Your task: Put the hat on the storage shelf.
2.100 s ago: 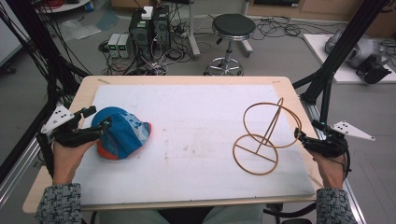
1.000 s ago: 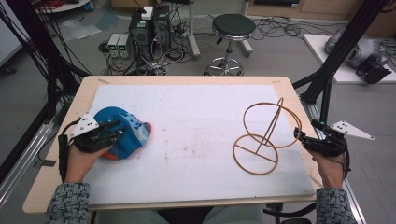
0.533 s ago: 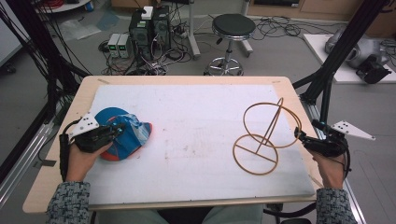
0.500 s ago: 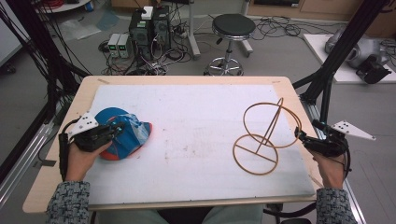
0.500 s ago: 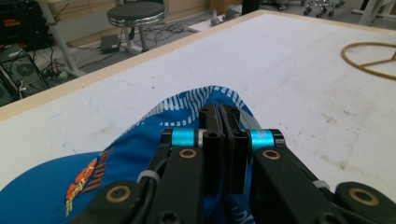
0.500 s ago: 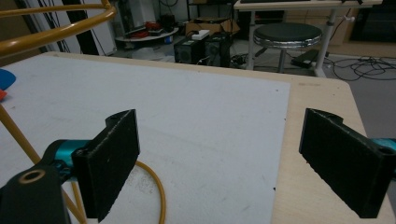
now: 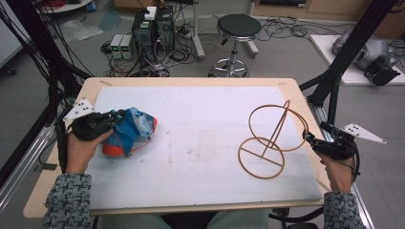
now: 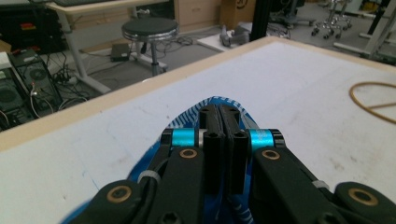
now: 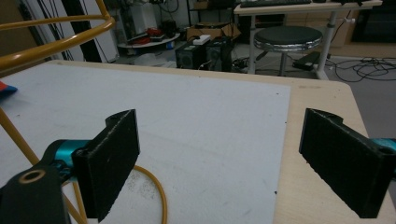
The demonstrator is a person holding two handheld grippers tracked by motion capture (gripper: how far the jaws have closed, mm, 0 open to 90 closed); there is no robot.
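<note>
A crumpled blue, white and orange cap lies at the left of the white mat. My left gripper rests on its near side, jaws pressed together over the blue striped fabric, as the left gripper view shows. At the right stands a yellow wire stand with two rings and a slanted rod. My right gripper sits just right of the stand's upper ring, open with nothing between its jaws. The ring passes at the upper left of the right gripper view.
The mat covers most of a wooden table. Black frame posts rise beside both table ends. A stool and computer cases stand on the floor beyond the far edge.
My left gripper has moved in from the table's left edge onto the cap and shut on it; the cap is now bunched and tipped. The right gripper and stand have stayed still.
</note>
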